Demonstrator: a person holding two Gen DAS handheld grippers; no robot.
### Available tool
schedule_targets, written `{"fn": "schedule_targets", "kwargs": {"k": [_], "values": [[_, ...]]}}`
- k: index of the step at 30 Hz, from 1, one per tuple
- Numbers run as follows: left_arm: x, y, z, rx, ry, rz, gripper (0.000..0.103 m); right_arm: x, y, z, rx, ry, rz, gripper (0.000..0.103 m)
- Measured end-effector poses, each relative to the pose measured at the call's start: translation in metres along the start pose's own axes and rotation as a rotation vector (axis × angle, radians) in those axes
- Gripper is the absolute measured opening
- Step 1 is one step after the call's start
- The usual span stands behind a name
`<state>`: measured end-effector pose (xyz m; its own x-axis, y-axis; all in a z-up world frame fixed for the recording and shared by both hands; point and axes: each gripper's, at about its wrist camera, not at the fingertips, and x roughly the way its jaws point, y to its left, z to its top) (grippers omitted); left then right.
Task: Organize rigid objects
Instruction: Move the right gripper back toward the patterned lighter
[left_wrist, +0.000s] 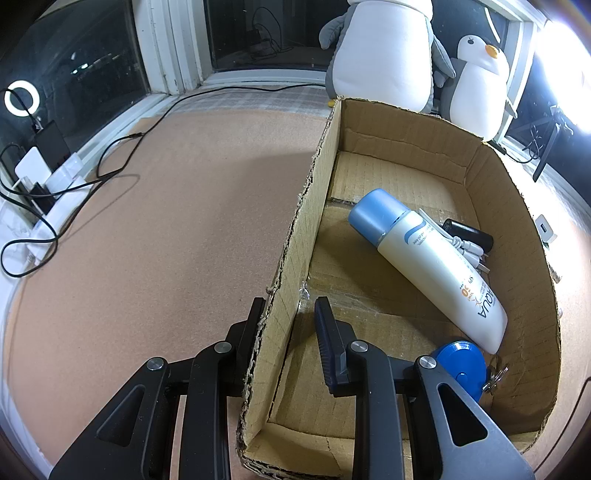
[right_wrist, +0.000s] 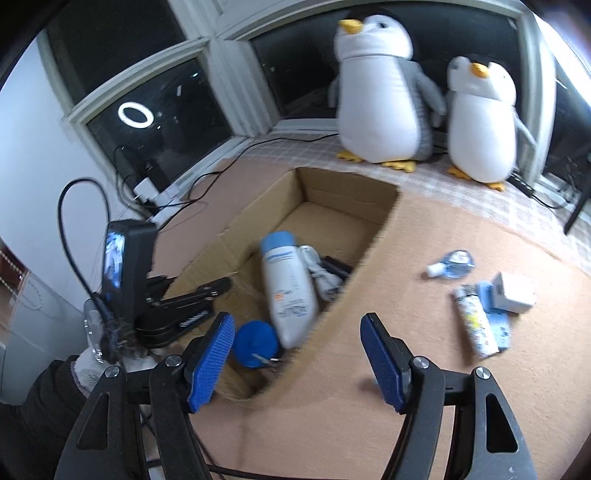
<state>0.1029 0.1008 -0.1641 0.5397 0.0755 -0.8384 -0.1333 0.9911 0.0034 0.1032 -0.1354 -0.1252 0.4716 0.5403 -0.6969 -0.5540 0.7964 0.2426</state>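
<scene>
While the left gripper (left_wrist: 290, 321) pinches the near wall of the brown cardboard box (left_wrist: 517, 229) to steady it, the right gripper (right_wrist: 297, 354) hovers spread and empty above the white blue-capped bottle (right_wrist: 286, 284) and round blue tape measure (right_wrist: 256, 343) inside, likely bound for the small items (right_wrist: 487, 306) left on the tan mat (right_wrist: 369, 417).

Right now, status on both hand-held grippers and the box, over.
Left hand-held gripper shut on box wall. Right hand-held gripper open, empty, over the box. Bottle, blue disc inside. Small items left on table.
</scene>
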Motion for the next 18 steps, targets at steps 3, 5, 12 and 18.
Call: {"fn": "schedule_targets", "kwargs": {"k": [3,5,12,18], "values": [[0.000,0.000,0.000,0.001,0.000,0.000,0.025,-0.006,-0.028,-0.002,0.036,-0.005,-0.023,0.067],[0.000,0.000,0.000,0.001,0.001,0.001,0.025,-0.008,-0.043,-0.002,0.037,-0.003,-0.045,0.067],[0.000,0.000,0.000,0.000,0.001,0.001,0.025,-0.003,-0.087,0.000,0.050,0.030,-0.122,0.067],[0.000,0.002,-0.001,0.001,0.003,0.004,0.025,0.016,-0.107,0.005,0.031,0.080,-0.173,0.048]]}}
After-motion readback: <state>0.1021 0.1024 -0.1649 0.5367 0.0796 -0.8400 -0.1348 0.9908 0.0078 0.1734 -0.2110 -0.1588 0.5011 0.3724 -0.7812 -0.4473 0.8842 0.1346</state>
